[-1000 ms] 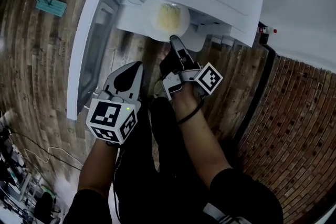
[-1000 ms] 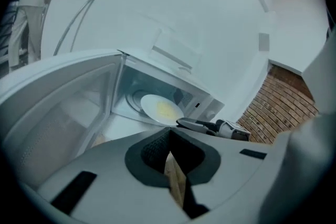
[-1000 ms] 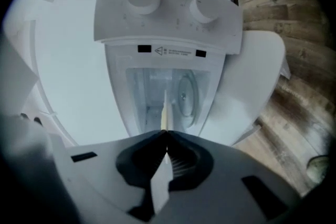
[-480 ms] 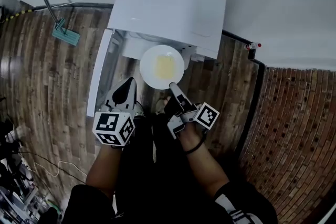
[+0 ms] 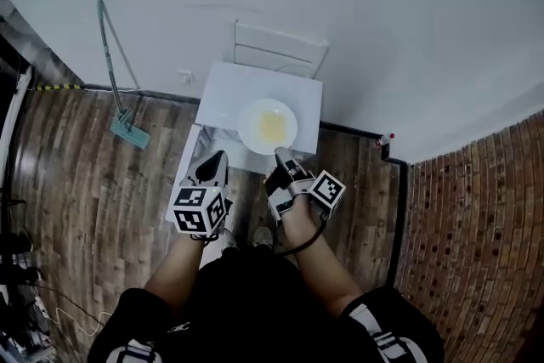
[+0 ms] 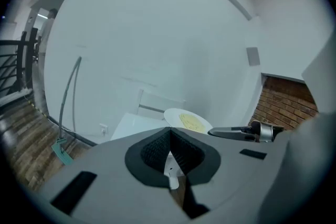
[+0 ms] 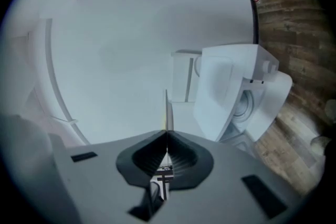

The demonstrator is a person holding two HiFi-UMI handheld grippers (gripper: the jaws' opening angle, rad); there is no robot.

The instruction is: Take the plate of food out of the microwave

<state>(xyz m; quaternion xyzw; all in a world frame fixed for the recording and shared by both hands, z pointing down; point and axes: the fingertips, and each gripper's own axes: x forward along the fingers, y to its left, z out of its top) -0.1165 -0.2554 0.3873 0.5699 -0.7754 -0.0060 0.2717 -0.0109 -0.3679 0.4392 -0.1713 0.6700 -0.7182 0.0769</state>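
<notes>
A white plate with yellow food on it hangs level over the top of the white microwave. My right gripper is shut on the plate's near rim. In the right gripper view the plate shows edge-on as a thin line pinched between the jaws. My left gripper hovers to the left of the plate, shut and holding nothing. From the left gripper view the plate lies just beyond the jaws, with the right gripper's fingers at its edge.
The microwave's door stands open at the left, over wooden floor. A mop leans on the white wall to the left. A white panel stands behind the microwave. A small red-capped bottle sits by the corner. Brick paving lies right.
The plate has come out of the microwave's cavity and risen above its top, held by the right gripper. The head view has pulled up and back. The left gripper stays beside it.
</notes>
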